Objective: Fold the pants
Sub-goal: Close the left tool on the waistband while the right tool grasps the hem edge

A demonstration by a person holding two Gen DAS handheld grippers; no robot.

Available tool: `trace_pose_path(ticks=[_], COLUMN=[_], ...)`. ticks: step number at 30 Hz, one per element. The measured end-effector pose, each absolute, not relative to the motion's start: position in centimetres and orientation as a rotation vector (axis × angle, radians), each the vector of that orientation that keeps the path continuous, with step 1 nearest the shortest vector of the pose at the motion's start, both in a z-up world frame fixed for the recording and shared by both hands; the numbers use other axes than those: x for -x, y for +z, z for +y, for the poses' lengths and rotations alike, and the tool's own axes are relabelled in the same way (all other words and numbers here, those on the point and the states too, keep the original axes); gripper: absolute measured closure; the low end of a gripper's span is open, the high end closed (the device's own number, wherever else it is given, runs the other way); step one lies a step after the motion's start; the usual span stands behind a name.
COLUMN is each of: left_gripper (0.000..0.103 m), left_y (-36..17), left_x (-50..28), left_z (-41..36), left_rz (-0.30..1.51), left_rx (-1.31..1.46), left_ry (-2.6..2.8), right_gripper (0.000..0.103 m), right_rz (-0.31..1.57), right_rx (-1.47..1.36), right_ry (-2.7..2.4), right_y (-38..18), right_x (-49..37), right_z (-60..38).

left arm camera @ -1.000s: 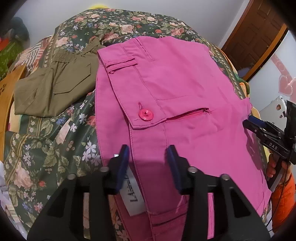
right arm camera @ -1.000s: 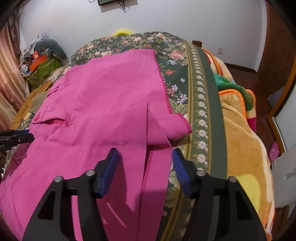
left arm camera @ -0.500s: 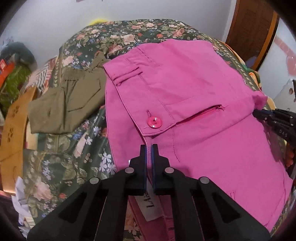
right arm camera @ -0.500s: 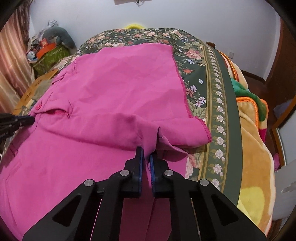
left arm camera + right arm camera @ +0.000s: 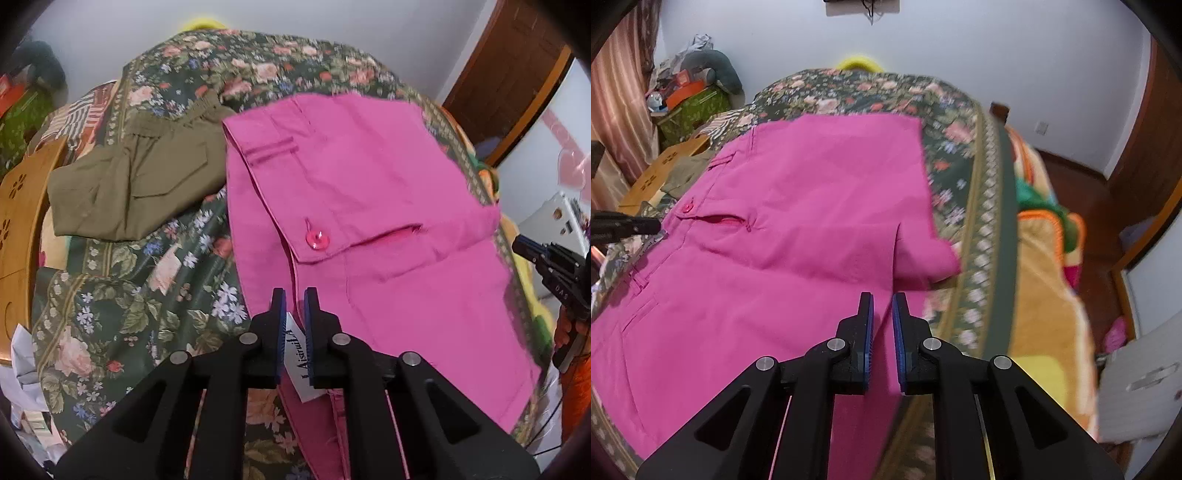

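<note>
even, soft indoor light; strong fisheye bending with dark corners; right wrist view smeared by motion blur.

The pink pants (image 5: 388, 206) across the middle of the left wrist view are matt woven cloth with a glossy plastic button (image 5: 317, 239) and a smooth white label (image 5: 301, 354) low in the frame. The olive garment (image 5: 125, 192) at upper left is matt cloth too, on a flowered bedspread (image 5: 122, 310) with a slight sheen, beside pale, smooth wood (image 5: 18, 229) at the left edge. Both the left gripper (image 5: 294, 306) and the right gripper (image 5: 882, 310) are matt black plastic with ribbed blue pads (image 5: 868, 332) and bright metal pins (image 5: 838, 344).
</note>
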State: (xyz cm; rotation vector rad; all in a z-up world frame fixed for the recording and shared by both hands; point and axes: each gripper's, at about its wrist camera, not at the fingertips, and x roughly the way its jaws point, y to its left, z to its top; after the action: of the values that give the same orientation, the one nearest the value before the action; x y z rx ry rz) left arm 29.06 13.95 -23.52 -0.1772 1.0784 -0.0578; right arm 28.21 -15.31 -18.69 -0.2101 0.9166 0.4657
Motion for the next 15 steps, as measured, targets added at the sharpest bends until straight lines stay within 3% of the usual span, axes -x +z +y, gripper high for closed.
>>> trace_pose_path(ticks=[3, 7, 15], left_gripper=[0.083, 0.061, 0.06], left_y=[-22.6, -22.5, -25.3], left_x=[-29.6, -31.2, -35.1], left_z=[14.3, 14.5, 15.0], left_rz=[1.058, 1.041, 1.115], left_rx=[0.189, 0.19, 0.29], left_ry=[-0.056, -0.038, -0.092], right_gripper=[0.088, 0.063, 0.061], right_rz=[0.904, 0.876, 0.946], right_rx=[0.185, 0.132, 0.047], right_ry=[0.451, 0.411, 0.383], right_y=[-17.8, -17.4, -20.6], right_x=[-28.9, -30.3, -34.2], right_z=[-16.1, -16.8, -16.8])
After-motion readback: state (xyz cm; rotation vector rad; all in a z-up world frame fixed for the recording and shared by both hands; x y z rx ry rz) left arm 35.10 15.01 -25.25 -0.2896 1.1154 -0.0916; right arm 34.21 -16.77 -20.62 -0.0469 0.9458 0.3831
